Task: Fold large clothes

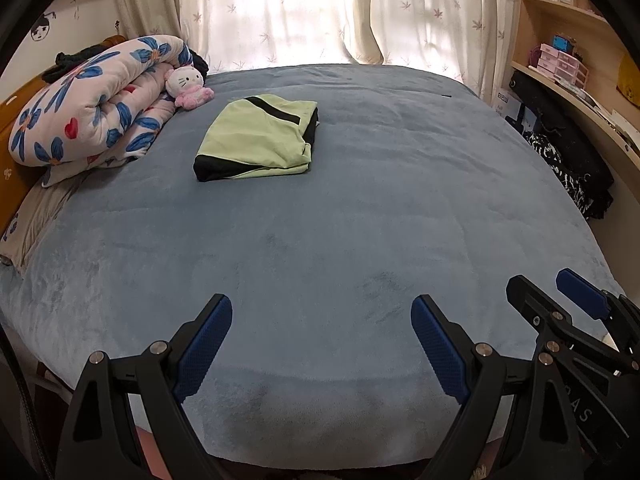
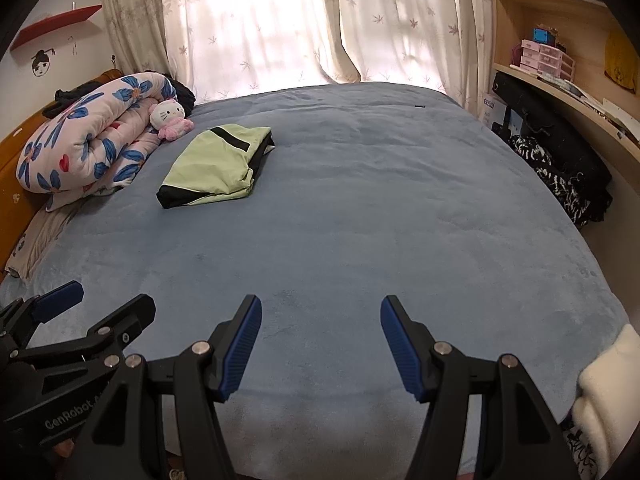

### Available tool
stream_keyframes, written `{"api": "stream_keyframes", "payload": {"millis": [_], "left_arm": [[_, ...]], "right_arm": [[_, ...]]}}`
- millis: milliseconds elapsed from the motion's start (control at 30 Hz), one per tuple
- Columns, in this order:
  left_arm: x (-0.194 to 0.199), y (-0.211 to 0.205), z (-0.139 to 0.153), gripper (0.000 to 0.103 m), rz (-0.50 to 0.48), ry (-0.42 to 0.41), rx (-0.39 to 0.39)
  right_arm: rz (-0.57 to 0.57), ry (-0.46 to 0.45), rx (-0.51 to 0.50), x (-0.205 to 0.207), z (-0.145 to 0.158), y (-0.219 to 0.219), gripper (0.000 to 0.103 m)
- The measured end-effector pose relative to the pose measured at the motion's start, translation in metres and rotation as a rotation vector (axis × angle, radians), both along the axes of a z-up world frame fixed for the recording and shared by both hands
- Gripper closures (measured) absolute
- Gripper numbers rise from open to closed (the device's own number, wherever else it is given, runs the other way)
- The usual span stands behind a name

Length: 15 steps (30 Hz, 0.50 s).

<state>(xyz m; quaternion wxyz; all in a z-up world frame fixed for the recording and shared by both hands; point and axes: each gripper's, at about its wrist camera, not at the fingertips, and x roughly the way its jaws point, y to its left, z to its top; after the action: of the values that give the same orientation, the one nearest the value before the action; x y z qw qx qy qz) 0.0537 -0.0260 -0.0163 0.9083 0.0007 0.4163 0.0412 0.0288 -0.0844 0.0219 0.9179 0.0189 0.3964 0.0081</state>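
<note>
A light green garment with black trim [image 1: 260, 138] lies folded in a flat rectangle on the blue bed [image 1: 360, 208], toward the far left; it also shows in the right wrist view [image 2: 216, 166]. My left gripper [image 1: 322, 316] is open and empty above the bed's near edge, far from the garment. My right gripper [image 2: 320, 316] is open and empty beside it, also above the near edge. The right gripper shows at the right of the left wrist view [image 1: 560, 292], and the left gripper at the left of the right wrist view [image 2: 100, 300].
A rolled floral quilt [image 1: 92, 100] and a Hello Kitty plush [image 1: 186, 84] lie by the wooden headboard at left. Curtains [image 1: 320, 8] hang behind the bed. Shelves and dark bags [image 1: 560, 140] stand at right. White fabric [image 2: 608, 400] sits at the bed's near right.
</note>
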Motion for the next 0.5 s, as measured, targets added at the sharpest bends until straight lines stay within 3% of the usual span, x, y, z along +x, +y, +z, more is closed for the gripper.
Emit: {"api": "stream_keyframes", "payload": {"millis": [500], "left_arm": [[0.0023,0.0041,-0.0034,0.013,0.02,0.014,-0.005]], "right_arm": [[-0.001,0.008,-0.012,0.0003,-0.003,0.0022,0.041]]}}
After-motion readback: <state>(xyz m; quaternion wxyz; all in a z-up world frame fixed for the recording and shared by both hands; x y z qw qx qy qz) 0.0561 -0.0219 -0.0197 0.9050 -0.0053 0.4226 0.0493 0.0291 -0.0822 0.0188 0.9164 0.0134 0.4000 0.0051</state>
